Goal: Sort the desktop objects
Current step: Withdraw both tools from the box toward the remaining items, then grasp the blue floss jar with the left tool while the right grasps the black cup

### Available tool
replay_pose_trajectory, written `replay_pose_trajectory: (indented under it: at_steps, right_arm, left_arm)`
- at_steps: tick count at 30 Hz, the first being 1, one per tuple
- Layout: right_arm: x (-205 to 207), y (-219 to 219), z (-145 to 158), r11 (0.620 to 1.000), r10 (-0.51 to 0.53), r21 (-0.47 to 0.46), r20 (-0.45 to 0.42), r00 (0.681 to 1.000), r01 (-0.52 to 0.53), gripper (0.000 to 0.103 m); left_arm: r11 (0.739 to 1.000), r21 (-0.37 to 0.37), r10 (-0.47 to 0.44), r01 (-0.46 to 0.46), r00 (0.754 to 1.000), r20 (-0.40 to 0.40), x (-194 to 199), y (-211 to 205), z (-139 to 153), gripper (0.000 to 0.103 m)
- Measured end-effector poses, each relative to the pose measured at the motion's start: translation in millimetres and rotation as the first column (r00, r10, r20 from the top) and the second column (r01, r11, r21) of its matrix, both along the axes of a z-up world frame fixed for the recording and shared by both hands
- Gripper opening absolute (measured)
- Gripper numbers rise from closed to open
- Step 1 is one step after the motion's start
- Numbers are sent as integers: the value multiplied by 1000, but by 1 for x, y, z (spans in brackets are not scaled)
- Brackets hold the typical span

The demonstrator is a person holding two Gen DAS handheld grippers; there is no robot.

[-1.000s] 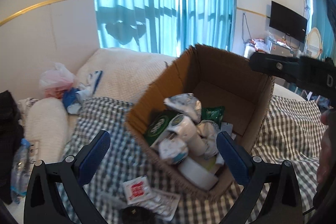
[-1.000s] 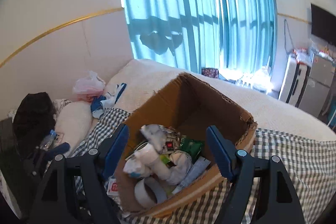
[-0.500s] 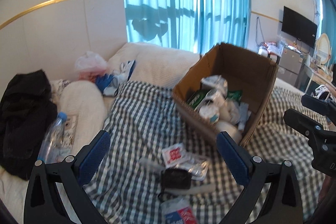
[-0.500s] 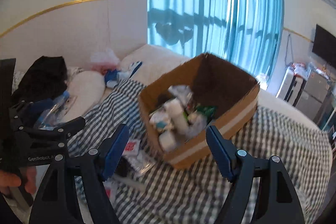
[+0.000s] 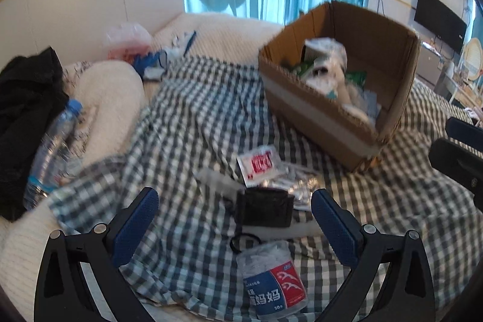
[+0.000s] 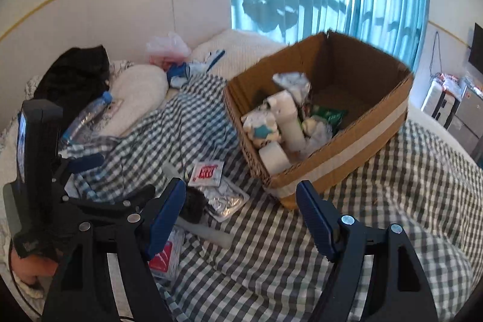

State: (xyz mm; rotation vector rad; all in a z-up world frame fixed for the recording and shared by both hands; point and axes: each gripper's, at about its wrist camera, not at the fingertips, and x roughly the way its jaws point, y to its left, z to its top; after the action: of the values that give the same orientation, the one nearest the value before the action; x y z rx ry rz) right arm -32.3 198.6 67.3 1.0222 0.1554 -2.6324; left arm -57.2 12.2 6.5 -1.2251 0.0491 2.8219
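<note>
A cardboard box (image 5: 326, 122) (image 6: 338, 165) holding several packets and tubes stands on a checked cloth. In front of it lie a red-and-white sachet (image 5: 258, 165) (image 6: 206, 172), a foil packet (image 6: 226, 201), a black pouch (image 5: 265, 207), a black hair tie (image 5: 245, 242), a white tube (image 6: 208, 233) and a bag of cotton swabs (image 5: 273, 279). My left gripper (image 5: 234, 228) is open and empty, hovering over the black pouch. My right gripper (image 6: 241, 213) is open and empty, above the cloth in front of the box. The left gripper also shows in the right wrist view (image 6: 90, 195).
A water bottle (image 5: 51, 153), black clothing (image 5: 24, 98), a white pillow (image 5: 111, 104), a pink bag (image 5: 128, 43) and blue-white items (image 5: 157, 62) lie to the left. Curtains and a wall stand behind. A TV (image 5: 437, 20) is at far right.
Both grippers have pulled back and away from the box toward the loose items on the cloth. The box now sits farther off. Both stay open and empty.
</note>
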Motion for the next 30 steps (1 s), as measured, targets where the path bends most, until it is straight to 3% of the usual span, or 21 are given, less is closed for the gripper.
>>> replay_pose_trajectory:
  at_steps: [3,7,9,14,15,16,17,21,26,30]
  right_arm:
    - [-5,-3,-12,1000,-3,11,32,999,2,76]
    - [-10,-7,-21,1000,-8,22,62,998,6,76]
    - [-12,-10,-24,999,-9,35,68,998,7,76]
    - [-14,-15,-34,998,-4,55,91,996,-1,76]
    - [-14,-17,-36,998,-1,60,96,995,-5,76]
    - [-14,-18,-39,998,3,64,102,995,-9,76]
    - [-14,-20,-41,998,8,66,107,994,-15,76]
    - [-12,-24,-45,997,60,47,109,992,-66,76]
    - [-16,-27,-52,989,145,0,114,983,-146,76]
    - [-26,-42,-75,979,179,68,135,975,-190,76]
  left_arm:
    - [1000,18,-18,17,999,46,4,3,-22,103]
    - [985,158,-89,64,984,154,12,4,-60,103]
    - [979,190,-110,72,974,196,13,6,-76,103]
    - [980,187,-121,75,961,250,9,12,-100,102]
    - [979,187,-132,82,954,271,8,14,-104,93]
    - [978,189,-139,87,949,284,7,15,-106,76]
    - [980,176,-142,93,945,294,8,17,-110,71]
    - [974,209,-145,91,954,262,13,12,-104,70]
    - [975,216,20,-55,987,161,11,-26,-84,69]
    - [966,192,154,-172,983,104,9,-51,-75,66]
